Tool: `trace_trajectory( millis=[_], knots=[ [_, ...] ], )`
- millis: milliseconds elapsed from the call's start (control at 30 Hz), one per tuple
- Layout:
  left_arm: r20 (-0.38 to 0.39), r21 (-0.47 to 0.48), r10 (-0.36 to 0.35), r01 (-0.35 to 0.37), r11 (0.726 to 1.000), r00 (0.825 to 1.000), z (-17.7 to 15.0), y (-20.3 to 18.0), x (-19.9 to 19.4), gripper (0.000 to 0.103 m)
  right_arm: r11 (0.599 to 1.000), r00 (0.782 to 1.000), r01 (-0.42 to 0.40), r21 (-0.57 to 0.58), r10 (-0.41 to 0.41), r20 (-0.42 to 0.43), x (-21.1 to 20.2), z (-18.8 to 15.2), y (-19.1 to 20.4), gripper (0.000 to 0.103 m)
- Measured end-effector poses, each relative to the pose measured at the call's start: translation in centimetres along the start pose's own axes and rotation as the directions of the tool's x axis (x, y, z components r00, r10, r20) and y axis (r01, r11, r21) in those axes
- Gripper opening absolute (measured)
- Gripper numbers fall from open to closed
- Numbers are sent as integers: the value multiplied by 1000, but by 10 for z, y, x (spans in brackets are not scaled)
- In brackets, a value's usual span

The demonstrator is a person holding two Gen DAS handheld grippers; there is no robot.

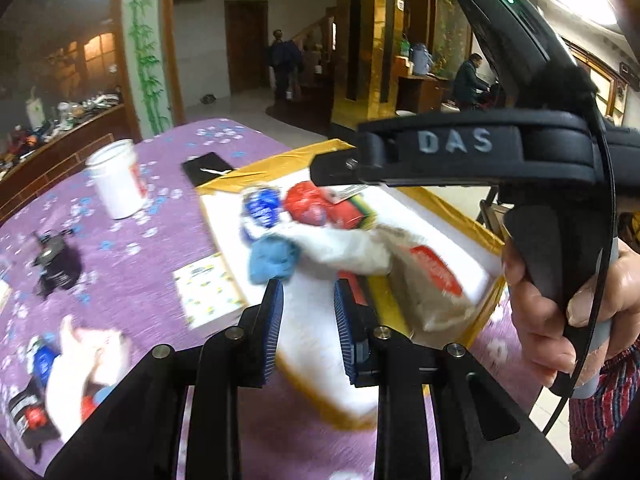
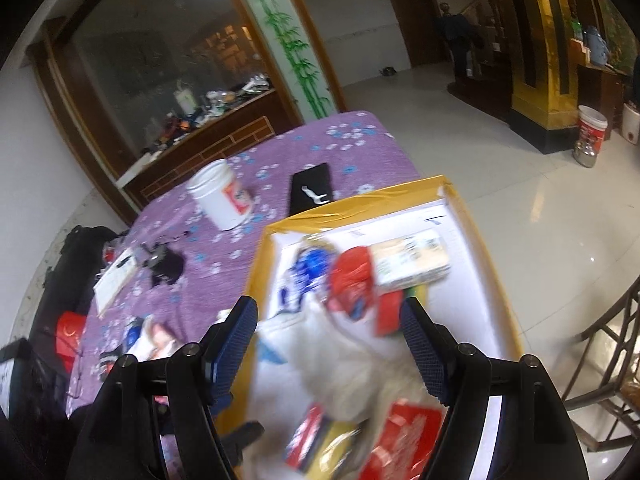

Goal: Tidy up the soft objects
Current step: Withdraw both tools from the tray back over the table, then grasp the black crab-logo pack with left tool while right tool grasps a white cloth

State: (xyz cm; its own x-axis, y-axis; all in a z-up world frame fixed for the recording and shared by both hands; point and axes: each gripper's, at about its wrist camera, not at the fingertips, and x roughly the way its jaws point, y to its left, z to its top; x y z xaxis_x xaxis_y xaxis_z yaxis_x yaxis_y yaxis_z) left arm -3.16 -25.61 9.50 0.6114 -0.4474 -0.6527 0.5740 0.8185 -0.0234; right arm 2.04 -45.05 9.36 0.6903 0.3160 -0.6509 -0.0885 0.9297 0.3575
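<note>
left gripper (image 1: 308, 316) jaws narrow, empty, above yellow box (image 1: 440, 208); soft bags pile (image 1: 340, 248) just ahead inside. right gripper (image 2: 328, 344) wide, empty, over same pile.

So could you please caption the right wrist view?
Open right tool above a yellow-rimmed box of soft packets on a purple cloth.

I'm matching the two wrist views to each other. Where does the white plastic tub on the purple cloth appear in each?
Left wrist: white tub at upper left, left of the yellow-edged box.
Right wrist: tub left of centre, above the box.
Shared landmark: the black case between tub and box.
</note>
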Motion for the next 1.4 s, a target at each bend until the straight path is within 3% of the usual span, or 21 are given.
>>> trace_trajectory(
  millis=[333,533,567,600,667,700,767,833,900,1000,1067,1167,1400],
  knots=[
    [42,-103,113,-109,989,993,-59,65,-55,23,990,992,-128,-61,127,-25,5,-42,76,76],
    [40,-219,180,-167,961,983,-100,119,-89,24,973,981,-191,-133,185,-56,20,-74,130,76],
    [40,-239,195,-180,954,980,-106,130,-96,35,969,979,-200,-147,193,-57,23,-79,138,76],
    [39,-254,210,-193,948,977,-112,139,-101,57,965,978,-208,-160,200,-63,25,-84,146,76],
    [56,-270,273,-249,930,960,-121,156,-116,71,955,973,-225,-192,210,-94,36,-97,162,76],
    [69,-273,315,-286,919,947,-125,165,-125,71,950,971,-229,-210,209,-112,41,-104,170,76],
    [78,-259,376,-345,902,923,-128,182,-136,73,942,967,-235,-241,201,-156,55,-117,182,76],
    [76,-242,387,-360,901,919,-127,197,-138,79,936,960,-247,-249,201,-194,68,-129,188,76],
    [58,-208,317,-299,931,947,-127,210,-133,83,936,956,-250,-247,199,-213,75,-136,189,76],
    [-41,-110,244,-247,963,969,-124,221,-108,83,938,952,-250,-242,192,-237,83,-139,189,76],
    [-79,2,283,-284,959,956,-123,221,-88,83,936,952,-260,-236,208,-225,80,-138,187,76],
    [-107,76,340,-333,940,934,-119,223,-70,83,935,951,-265,-234,212,-226,80,-139,186,76],
    [-191,195,252,-215,957,949,-109,230,-36,83,923,951,-275,-270,219,-219,78,-141,194,76]
  ],
)
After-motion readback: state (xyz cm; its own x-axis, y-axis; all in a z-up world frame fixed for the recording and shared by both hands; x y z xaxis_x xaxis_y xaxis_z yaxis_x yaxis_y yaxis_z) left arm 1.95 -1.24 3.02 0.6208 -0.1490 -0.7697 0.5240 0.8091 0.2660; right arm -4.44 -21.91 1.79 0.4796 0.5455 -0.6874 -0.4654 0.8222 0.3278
